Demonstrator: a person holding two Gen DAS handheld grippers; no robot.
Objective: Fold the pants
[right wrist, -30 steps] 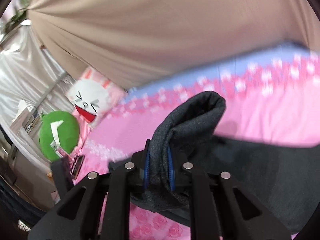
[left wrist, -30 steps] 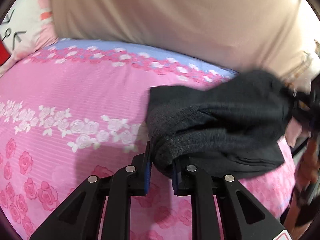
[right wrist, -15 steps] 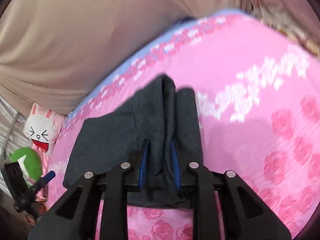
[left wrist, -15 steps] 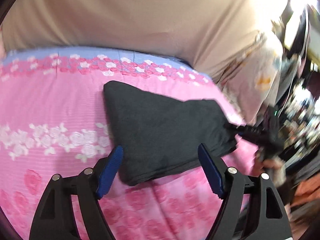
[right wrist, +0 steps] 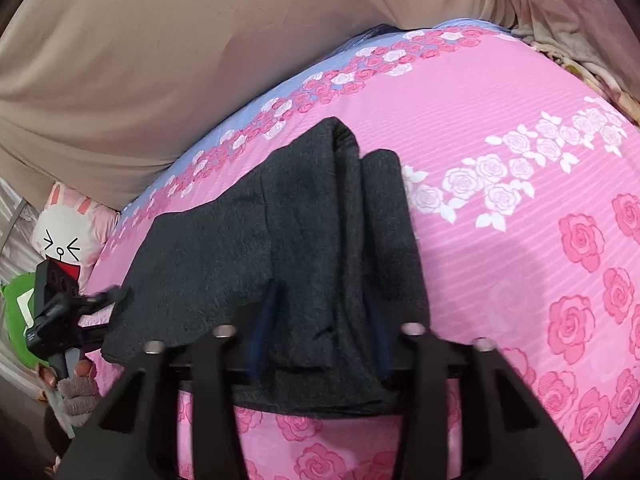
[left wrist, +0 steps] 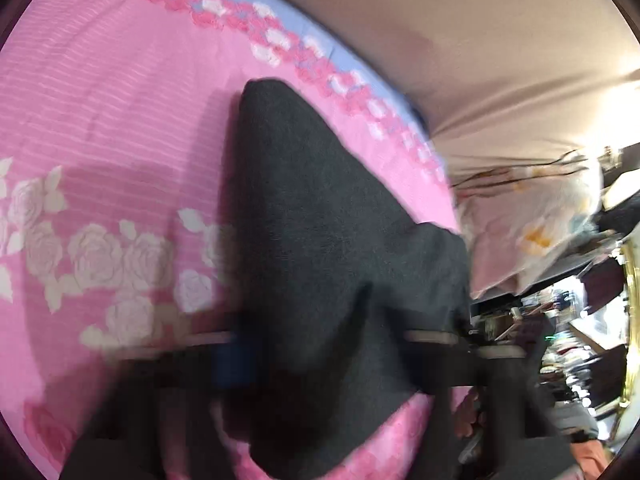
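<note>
The dark grey pants [right wrist: 304, 240] lie folded flat on the pink rose-patterned bed; they also show in the left wrist view [left wrist: 320, 248]. My right gripper [right wrist: 320, 344] is open, its blue-padded fingers straddling a raised fold at the pants' near edge without pinching it. My left gripper [left wrist: 332, 356] is heavily blurred in its own view; its jaws stand wide apart over the pants' near end. It also shows small at the left in the right wrist view [right wrist: 116, 294], at the pants' left end.
A beige curtain [right wrist: 160, 60] hangs behind the bed. A white bunny plush [right wrist: 66, 236] and a green cushion [right wrist: 16, 312] sit at the bed's left end. A floral pillow [left wrist: 528, 232] and cluttered furniture [left wrist: 560, 344] lie beyond the other end.
The left gripper released the pants a second ago and has since swung closer, now blurred. The right gripper, shut on the fold until half a second ago, has opened; the pants lie flat.
</note>
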